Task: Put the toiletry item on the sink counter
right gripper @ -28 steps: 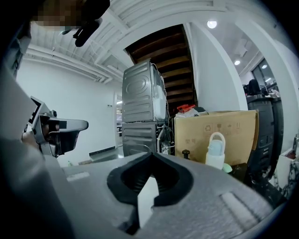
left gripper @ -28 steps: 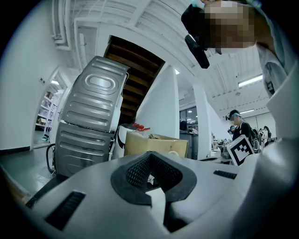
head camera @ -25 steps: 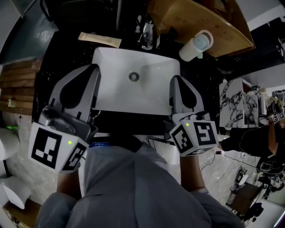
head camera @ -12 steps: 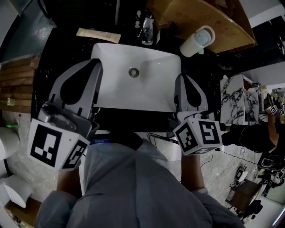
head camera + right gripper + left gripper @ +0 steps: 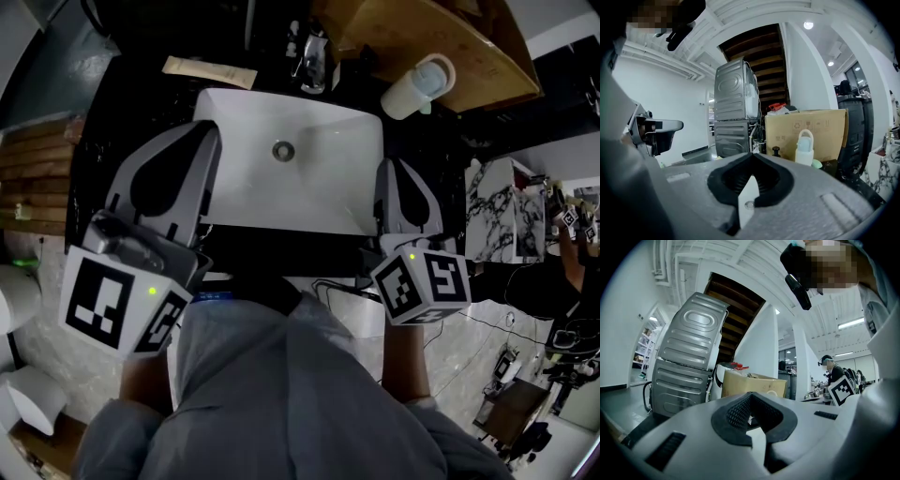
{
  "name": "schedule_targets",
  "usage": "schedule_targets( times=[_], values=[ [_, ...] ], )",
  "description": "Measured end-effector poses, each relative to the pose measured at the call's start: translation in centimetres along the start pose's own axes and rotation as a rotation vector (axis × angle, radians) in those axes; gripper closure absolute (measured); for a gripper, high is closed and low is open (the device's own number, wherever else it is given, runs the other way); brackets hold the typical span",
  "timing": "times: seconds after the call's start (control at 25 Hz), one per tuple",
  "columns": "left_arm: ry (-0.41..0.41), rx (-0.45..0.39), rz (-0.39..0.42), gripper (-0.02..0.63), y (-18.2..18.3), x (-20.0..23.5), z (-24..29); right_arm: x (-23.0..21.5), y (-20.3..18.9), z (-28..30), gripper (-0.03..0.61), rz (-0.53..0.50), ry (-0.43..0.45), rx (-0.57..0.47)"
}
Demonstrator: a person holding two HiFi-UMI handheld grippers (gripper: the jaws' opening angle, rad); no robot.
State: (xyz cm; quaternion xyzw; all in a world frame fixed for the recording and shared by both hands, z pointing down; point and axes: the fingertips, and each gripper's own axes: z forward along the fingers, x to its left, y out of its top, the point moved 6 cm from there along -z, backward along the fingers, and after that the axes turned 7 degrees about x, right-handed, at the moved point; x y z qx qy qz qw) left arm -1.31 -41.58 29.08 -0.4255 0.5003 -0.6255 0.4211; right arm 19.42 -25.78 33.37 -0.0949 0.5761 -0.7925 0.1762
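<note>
Both my grippers are clenched on nothing: the left gripper (image 5: pixel 204 138) hangs over the left edge of the white basin (image 5: pixel 309 187), the right gripper (image 5: pixel 395 167) just off its right edge, each with its jaws together and no item between them. The toiletry item I take to be the pale bottle (image 5: pixel 418 86) with the blue cap, which sits on the black sink counter (image 5: pixel 131 112) at the far right, in front of the cardboard box (image 5: pixel 450 42) and right of the faucet (image 5: pixel 312 56). A flat tan packet (image 5: pixel 208 72) lies on the counter at the far left. I judge the placing done and my hands idle. If the bottle needs shifting, my right gripper must first open, then reach far and right to it.
</note>
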Motion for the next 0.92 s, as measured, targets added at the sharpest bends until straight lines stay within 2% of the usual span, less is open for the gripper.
schedule_targets(
  times=[0.92],
  values=[
    [0.006, -0.008, -0.005, 0.609, 0.31, -0.17, 0.08, 0.17, -0.66, 0.13, 0.581, -0.004, 0.02, 0.036]
  ],
)
